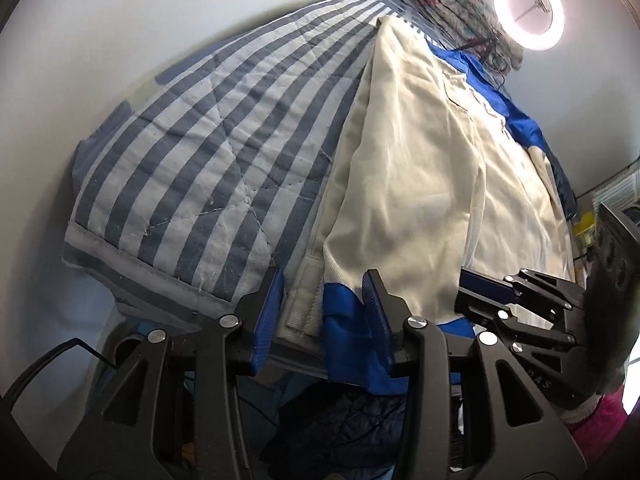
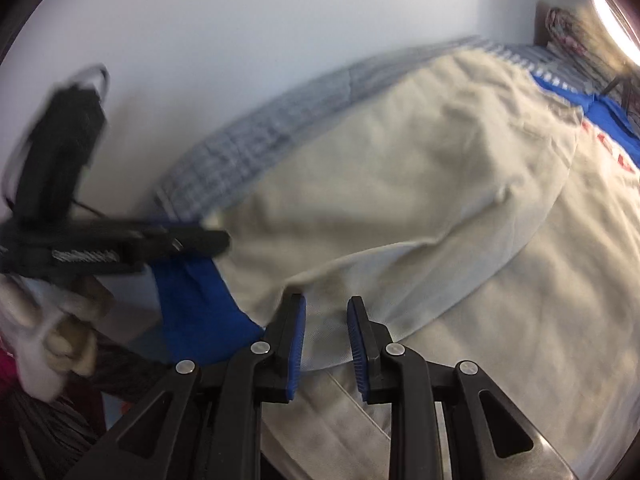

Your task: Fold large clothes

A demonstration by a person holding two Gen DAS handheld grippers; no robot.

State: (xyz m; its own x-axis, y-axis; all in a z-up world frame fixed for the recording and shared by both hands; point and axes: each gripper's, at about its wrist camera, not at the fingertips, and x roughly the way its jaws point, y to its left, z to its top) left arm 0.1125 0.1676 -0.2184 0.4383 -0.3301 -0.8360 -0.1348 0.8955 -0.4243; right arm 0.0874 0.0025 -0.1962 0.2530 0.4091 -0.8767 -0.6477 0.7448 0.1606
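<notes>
Cream-and-blue garment (image 1: 420,184) lies flat on striped quilt (image 1: 192,152), hem at the bed's near edge. Left gripper (image 1: 324,312) spread, straddling blue hem, not pinching. Right gripper (image 2: 326,336) spread above cream fabric.

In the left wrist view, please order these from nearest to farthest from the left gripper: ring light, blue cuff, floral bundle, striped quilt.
From the left gripper:
1. Blue cuff, between its fingers.
2. Striped quilt, left.
3. Floral bundle and ring light, far end; too close to rank.

Striped quilt (image 1: 192,152) – ring light (image 1: 528,10) – patterned bundle (image 1: 452,8)
</notes>
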